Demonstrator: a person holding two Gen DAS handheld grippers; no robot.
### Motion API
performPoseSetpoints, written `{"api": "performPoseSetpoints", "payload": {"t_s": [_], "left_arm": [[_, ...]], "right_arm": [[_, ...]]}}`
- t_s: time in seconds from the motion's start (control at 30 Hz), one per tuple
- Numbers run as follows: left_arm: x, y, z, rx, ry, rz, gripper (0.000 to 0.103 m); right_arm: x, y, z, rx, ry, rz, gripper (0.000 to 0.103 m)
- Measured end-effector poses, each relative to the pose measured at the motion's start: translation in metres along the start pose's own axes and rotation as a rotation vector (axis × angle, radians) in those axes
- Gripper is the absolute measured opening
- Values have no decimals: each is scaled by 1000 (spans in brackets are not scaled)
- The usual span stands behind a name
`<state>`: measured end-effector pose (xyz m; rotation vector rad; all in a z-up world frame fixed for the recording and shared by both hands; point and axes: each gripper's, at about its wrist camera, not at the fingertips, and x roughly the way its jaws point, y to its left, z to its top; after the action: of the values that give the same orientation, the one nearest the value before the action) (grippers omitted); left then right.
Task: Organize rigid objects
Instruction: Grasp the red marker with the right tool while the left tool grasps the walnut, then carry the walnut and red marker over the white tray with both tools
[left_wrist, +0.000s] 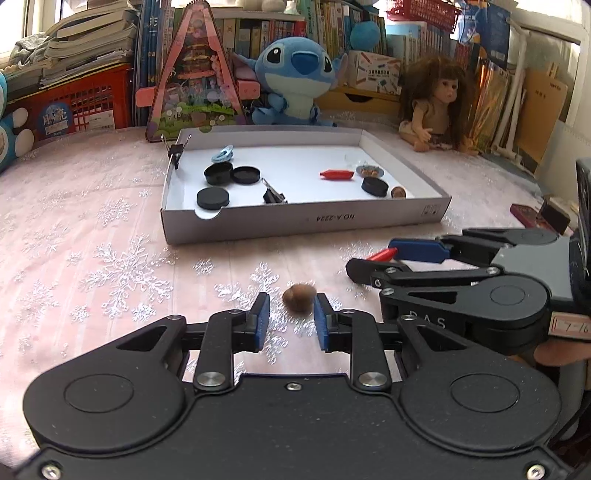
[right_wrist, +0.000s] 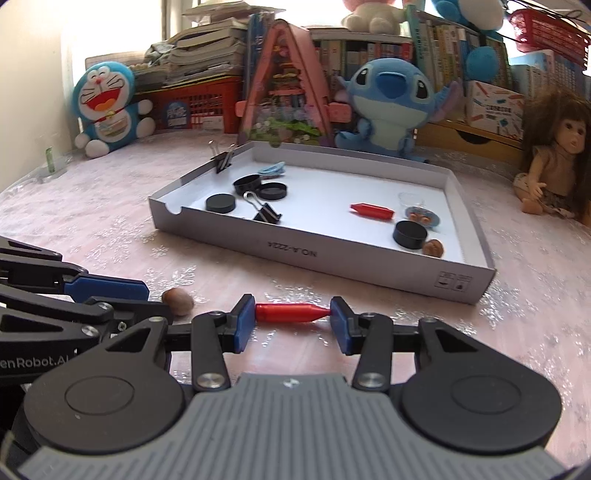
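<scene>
- Most of the sorting looks done: the white tray (right_wrist: 476, 236) already holds three black round lids, a binder clip lying flat, a second clip pinched on its far-left rim, a pale blue piece, a small round badge, one red peg (right_wrist: 372, 211) and one brown nut (right_wrist: 433, 247).
- Two pieces are left on the snowflake tablecloth (left_wrist: 92, 229), both in front of the tray's near wall: a second red peg (right_wrist: 291, 312) and a second nut (left_wrist: 299, 294).
- The right gripper (right_wrist: 292, 317) has its blue pads against both ends of the loose peg, so I judge it gripped end to end; whether it is lifted off the cloth I cannot tell.
- That peg's long axis runs crosswise between the fingers, roughly parallel to the tray's near wall, its narrow tip pointing to the right pad, blunt end to the left.
- The left gripper (left_wrist: 291, 322) stands open, its pads either side of the nut, which sits just beyond the fingertips nearer the right pad, not touching either that I can see.
- The nut is roundish, so no clear heading there.
- Remaining, by my reckoning: carry both into the tray.
</scene>
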<state>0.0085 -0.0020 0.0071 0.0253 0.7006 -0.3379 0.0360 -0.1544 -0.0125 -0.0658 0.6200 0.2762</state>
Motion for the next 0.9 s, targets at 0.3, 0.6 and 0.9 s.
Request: {"api": "performPoseSetpoints", "payload": {"t_s": [0.3, 0.6, 0.9], "left_arm": [[12, -9, 3, -98, -7, 45, 36], [20, -14, -1, -119, -26, 84, 22], [22, -12, 1, -7, -27, 28, 22]], "right_arm": [[-6, -12, -4, 67, -22, -66, 49], [-10, -16, -7, 76, -42, -103, 49], [-11, -14, -9, 70, -43, -106, 49]]}}
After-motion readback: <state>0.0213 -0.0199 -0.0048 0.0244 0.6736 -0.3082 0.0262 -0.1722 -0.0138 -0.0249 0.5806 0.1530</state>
